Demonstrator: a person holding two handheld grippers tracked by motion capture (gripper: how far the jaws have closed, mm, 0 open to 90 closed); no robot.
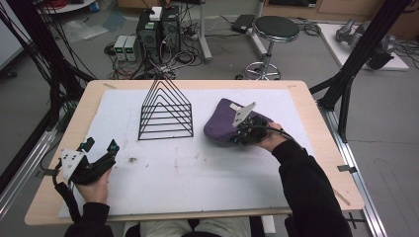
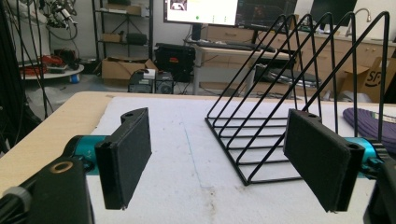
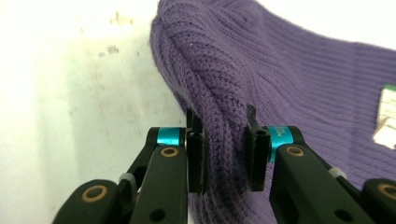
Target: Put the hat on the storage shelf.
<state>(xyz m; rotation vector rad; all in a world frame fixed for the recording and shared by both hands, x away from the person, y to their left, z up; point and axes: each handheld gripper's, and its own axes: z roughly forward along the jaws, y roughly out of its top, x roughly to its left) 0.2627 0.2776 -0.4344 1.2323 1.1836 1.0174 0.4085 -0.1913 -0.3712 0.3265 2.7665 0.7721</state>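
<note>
— Gripping the hat [image 3: 280, 79] is the step in hand, I'd say: the right gripper [image 3: 225, 151] has its jaws clamped on a thick fold of the purple knit at the edge nearest it

— Where does the hat lie?

— On the white mat [image 1: 197, 163], right of the middle, just right of the wire rack [image 1: 165, 111] and apart from it. From the high view the right gripper [image 1: 242, 134] sits on the hat's [image 1: 222, 121] near side, the person's hand behind it. Part of the hat looks raised off the mat, though I cannot tell how much

— And the other hand?

— The left gripper [image 1: 101, 147] rests at the near left of the mat, well apart from hat and rack. Its jaws stand wide with nothing between them; its own view looks between the pads [image 2: 128, 156] toward the rack [image 2: 299, 93], with a strip of hat [image 2: 371, 121] at the right edge

— So what next?

— My guess is a lift, then a carry toward the rack, since that is the one other thing on the table [image 1: 54, 163]. The knit is soft and will sag, so the grip on that fold has to hold, and the hanging part needs height to clear the wire tips

— Would the left help?

— Likely: it could take the far edge so the hat doesn't droop
</note>
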